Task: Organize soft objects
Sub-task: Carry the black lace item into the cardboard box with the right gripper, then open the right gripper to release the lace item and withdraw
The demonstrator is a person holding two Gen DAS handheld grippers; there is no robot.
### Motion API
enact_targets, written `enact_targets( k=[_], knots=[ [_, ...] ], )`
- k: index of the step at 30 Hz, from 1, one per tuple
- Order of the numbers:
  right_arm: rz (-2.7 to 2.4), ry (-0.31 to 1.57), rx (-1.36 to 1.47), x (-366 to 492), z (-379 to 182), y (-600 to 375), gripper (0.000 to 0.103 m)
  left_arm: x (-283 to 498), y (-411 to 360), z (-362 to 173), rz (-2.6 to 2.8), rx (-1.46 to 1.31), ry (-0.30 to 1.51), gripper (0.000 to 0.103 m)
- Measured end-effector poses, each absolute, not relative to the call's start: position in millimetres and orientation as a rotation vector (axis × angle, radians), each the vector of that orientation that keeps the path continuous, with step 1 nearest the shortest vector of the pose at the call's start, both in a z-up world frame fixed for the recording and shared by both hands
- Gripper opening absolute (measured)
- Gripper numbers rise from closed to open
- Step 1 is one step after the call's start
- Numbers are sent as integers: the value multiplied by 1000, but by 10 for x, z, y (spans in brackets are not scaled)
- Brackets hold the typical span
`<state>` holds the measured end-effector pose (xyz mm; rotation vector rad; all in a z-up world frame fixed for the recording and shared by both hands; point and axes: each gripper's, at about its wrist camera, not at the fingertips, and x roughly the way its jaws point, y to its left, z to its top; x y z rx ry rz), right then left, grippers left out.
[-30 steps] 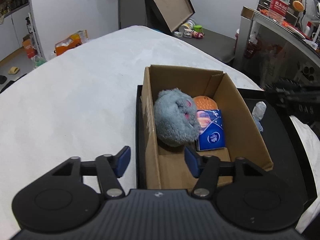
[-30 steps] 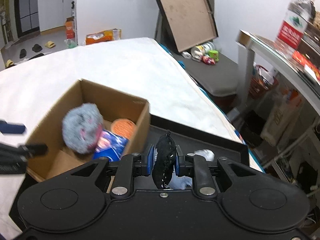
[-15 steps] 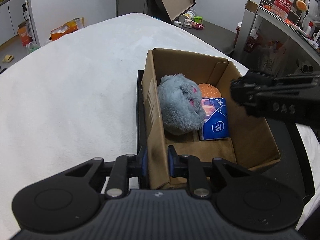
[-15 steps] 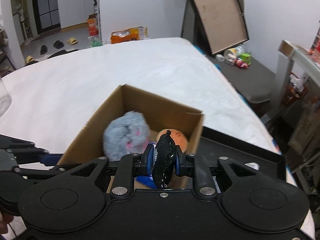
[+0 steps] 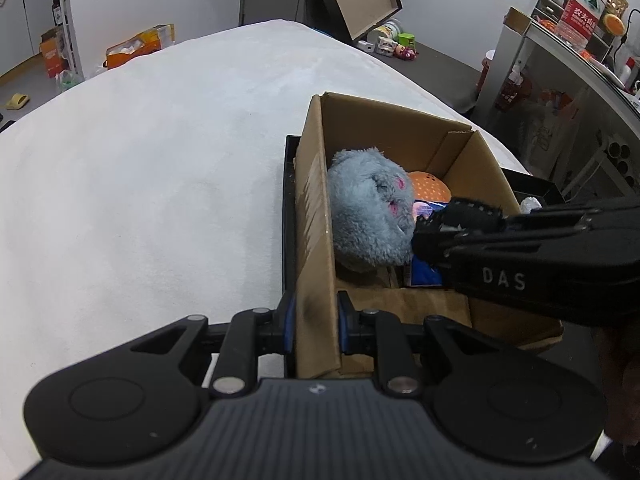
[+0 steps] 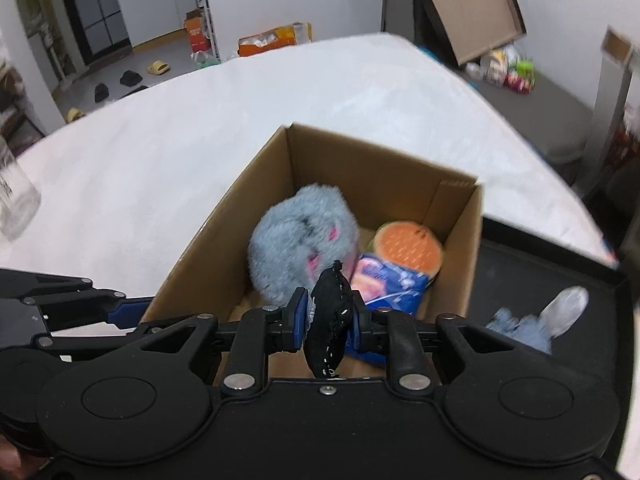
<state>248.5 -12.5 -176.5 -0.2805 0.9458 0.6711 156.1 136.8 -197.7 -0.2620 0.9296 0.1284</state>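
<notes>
A cardboard box [image 5: 316, 216] [image 6: 224, 224] stands on a black tray [image 6: 532, 264]. Inside lie a grey plush toy [image 5: 368, 220] [image 6: 300, 240], an orange round soft toy [image 5: 430, 189] [image 6: 408, 244] and a blue tissue pack [image 6: 388, 284]. My left gripper [image 5: 314, 322] is shut on the box's near left wall. My right gripper [image 6: 328, 322] is shut on a small black soft object [image 6: 328, 328] and holds it over the box's near end; it also shows in the left wrist view [image 5: 460, 220], next to the plush toy.
A pale blue soft item [image 6: 536, 320] lies on the tray right of the box. The tray rests on a white padded surface [image 5: 140, 180]. A clear bottle [image 6: 16, 196] stands at far left. A shelf with a water bottle [image 5: 580, 4] is at right.
My right gripper has carried the black soft object left from over the tray to over the box. My left gripper closed on the box wall and still holds it.
</notes>
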Motion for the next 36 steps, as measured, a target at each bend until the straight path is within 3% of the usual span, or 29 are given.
enact_targets(
  k=[24, 30, 36],
  knots=[
    [658, 1023, -149, 2490, -1661, -297, 23, 1579, 1254, -1959, 160, -252, 955, 23],
    [663, 961, -148, 2462, -1421, -568, 39, 1602, 1161, -1945, 186, -219, 967, 28],
    [613, 905, -154, 2532, -1295, -868, 50, 1624, 1100, -1879, 214, -211, 953, 45]
  ],
)
